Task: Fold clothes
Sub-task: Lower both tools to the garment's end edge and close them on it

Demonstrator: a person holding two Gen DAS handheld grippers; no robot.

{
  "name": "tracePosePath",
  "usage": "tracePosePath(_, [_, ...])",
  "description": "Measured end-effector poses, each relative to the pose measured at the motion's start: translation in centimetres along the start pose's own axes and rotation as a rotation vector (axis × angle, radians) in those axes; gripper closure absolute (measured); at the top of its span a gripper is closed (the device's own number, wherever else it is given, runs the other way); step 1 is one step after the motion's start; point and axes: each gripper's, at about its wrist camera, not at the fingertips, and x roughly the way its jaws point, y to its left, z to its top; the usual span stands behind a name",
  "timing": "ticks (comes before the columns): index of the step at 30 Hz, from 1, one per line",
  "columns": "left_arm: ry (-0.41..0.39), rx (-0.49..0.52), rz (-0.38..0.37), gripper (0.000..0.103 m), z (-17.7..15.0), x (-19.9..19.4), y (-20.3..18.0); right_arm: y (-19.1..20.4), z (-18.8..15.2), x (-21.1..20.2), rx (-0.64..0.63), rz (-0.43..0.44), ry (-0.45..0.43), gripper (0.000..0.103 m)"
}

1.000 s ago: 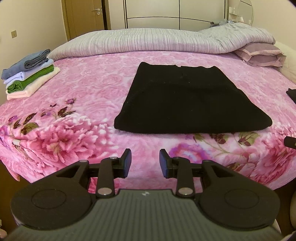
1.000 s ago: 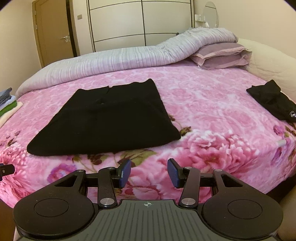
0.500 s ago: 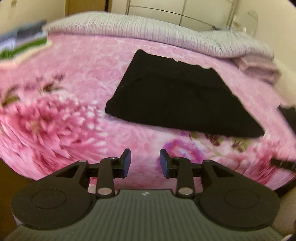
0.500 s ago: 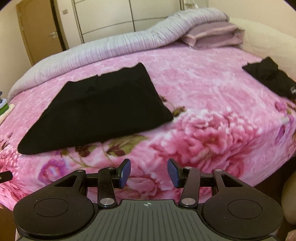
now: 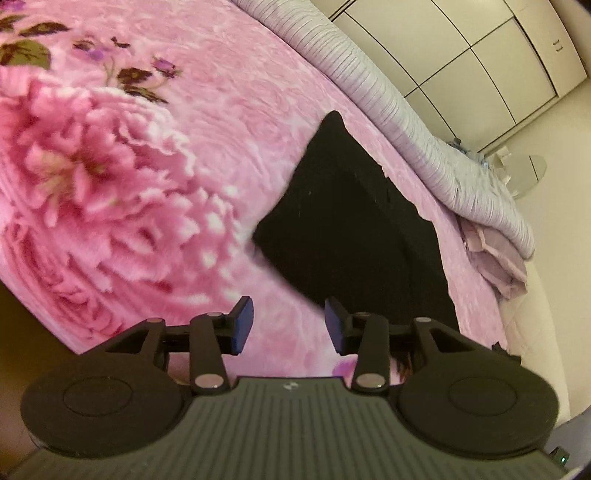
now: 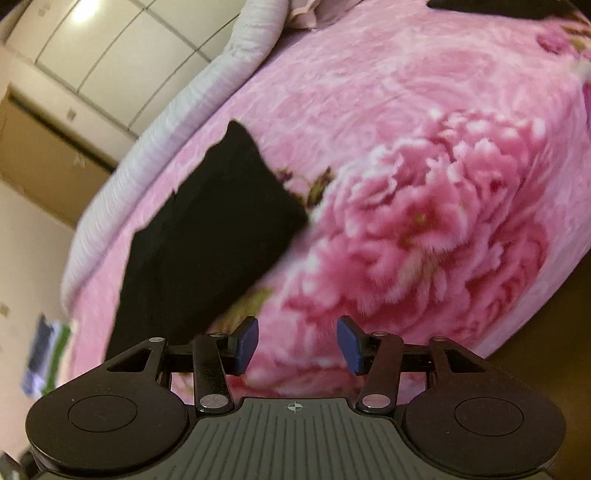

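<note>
Black garment is seen folded flat into a rough rectangle on the bed, laid on a pink floral blanket. In the left wrist view the frame is strongly tilted; the garment's near corner is placed just ahead of the left gripper, slightly right of the gap between the fingers. The left jaws are partly apart and opening, with nothing between them; only blanket is seen through the gap. No contact with the cloth is shown.

In the right wrist view, also tilted, the same black garment is located up and left of the right gripper. Its jaws are set wider than the left ones and are opening too; nothing is held, and blanket with a large pink flower print is seen between and beyond the blue pads.

A grey striped duvet is bunched along the far edge of the bed, with a mauve pillow beside it. A stack of folded clothes is blurred at the left edge of the right view, near the bed's edge. A second dark garment is cut off at the top of that view. Wardrobe doors are visible behind the bed.
</note>
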Motion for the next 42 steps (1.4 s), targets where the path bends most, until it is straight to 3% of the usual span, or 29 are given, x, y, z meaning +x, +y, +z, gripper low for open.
tracePosePath(9, [0.027,-0.01,-0.009,0.066,2.3,4.4,-0.1,-1.1,3.2,3.1,0.136,0.049,-0.015,0.051])
tracePosePath(22, [0.048,0.011,-0.039,0.059,4.0,7.8,-0.4,-0.6,5.5,6.7,0.072,0.084,-0.03,0.051])
tracePosePath(26, [0.038,0.027,-0.067,0.066,4.6,8.6,-0.2,-0.7,6.0,7.4,0.04,0.11,-0.019,0.051])
tracePosePath(30, [0.032,0.0,-0.118,0.067,5.2,9.2,0.8,-1.3,7.0,8.3,0.058,0.166,0.022,0.051])
tracePosePath(32, [0.032,-0.019,-0.132,0.07,5.3,9.3,1.1,-1.6,7.2,8.5,0.073,0.184,0.039,0.056])
tracePosePath(34, [0.03,-0.011,-0.124,0.073,5.3,9.4,1.0,-1.6,7.1,8.8,0.059,0.181,0.051,0.072])
tracePosePath(42, [0.033,0.019,-0.116,0.087,5.3,9.2,0.9,-1.9,6.9,9.2,0.079,0.188,0.058,0.087])
